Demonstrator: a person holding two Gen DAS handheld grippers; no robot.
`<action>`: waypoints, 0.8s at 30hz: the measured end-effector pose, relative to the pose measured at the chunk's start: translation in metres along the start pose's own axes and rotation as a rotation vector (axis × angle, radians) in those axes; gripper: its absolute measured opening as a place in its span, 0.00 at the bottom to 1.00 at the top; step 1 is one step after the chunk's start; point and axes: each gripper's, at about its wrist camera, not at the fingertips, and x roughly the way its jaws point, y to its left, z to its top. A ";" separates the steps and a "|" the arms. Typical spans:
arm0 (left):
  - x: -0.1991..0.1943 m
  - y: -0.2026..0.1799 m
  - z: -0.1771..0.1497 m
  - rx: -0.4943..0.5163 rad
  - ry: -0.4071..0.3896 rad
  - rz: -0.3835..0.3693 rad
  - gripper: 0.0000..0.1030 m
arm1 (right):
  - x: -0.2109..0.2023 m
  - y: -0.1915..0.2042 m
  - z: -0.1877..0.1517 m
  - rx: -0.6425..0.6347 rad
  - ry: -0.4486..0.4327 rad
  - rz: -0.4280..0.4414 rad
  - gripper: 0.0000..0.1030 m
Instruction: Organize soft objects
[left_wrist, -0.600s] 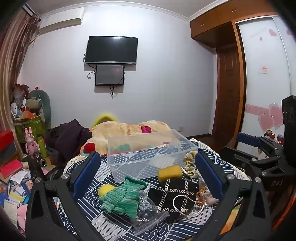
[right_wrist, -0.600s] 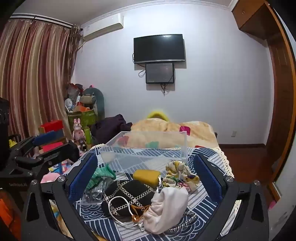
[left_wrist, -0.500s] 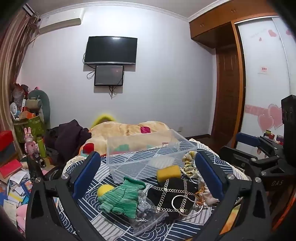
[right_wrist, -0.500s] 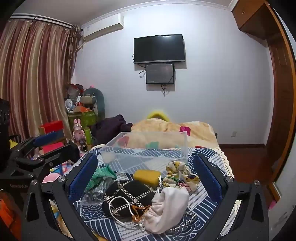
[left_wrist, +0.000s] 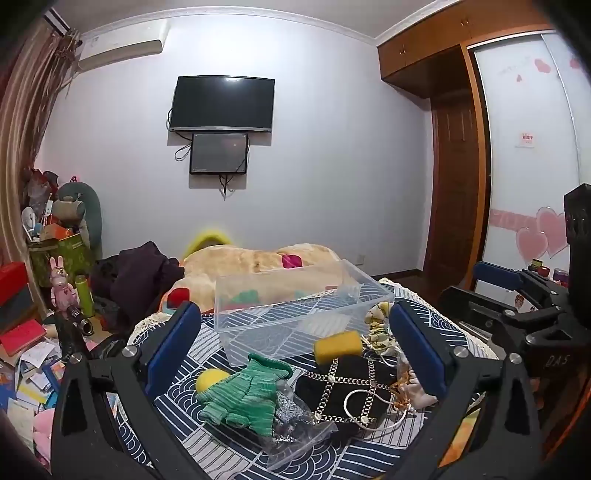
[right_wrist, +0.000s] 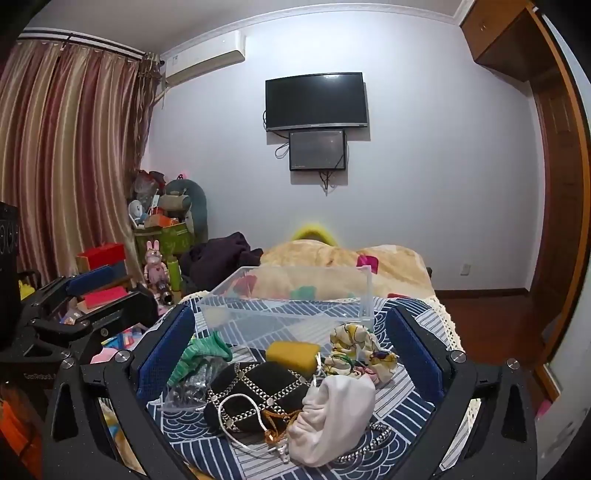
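A clear plastic bin (left_wrist: 295, 314) (right_wrist: 291, 299) stands empty on the patterned tablecloth. In front of it lie a green knit glove (left_wrist: 247, 395) (right_wrist: 201, 354), a yellow sponge (left_wrist: 338, 341) (right_wrist: 293, 352), a yellow ball (left_wrist: 210, 380), a black chain-trimmed bag (left_wrist: 347, 391) (right_wrist: 255, 395), a floral scrunchie (right_wrist: 358, 350) and a cream pouch (right_wrist: 332, 421). My left gripper (left_wrist: 295, 343) is open and empty above the glove and bag. My right gripper (right_wrist: 290, 347) is open and empty above the bag and pouch.
A clear zip bag (left_wrist: 295, 424) lies beside the glove. A bed with a tan blanket (left_wrist: 258, 262) is behind the table. Clutter and boxes (right_wrist: 103, 266) crowd the floor at left. A wardrobe and door (left_wrist: 461, 184) stand at right.
Both grippers have barely shifted; the scene looks almost the same.
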 end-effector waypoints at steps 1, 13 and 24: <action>0.000 0.000 0.000 0.001 0.000 0.001 1.00 | 0.000 0.000 -0.001 0.000 -0.001 0.001 1.00; -0.001 0.000 0.001 -0.002 -0.006 0.000 1.00 | 0.002 0.000 -0.002 0.002 -0.008 0.003 1.00; -0.001 0.001 0.001 -0.003 -0.008 -0.001 1.00 | 0.000 0.001 0.000 0.006 -0.016 0.005 1.00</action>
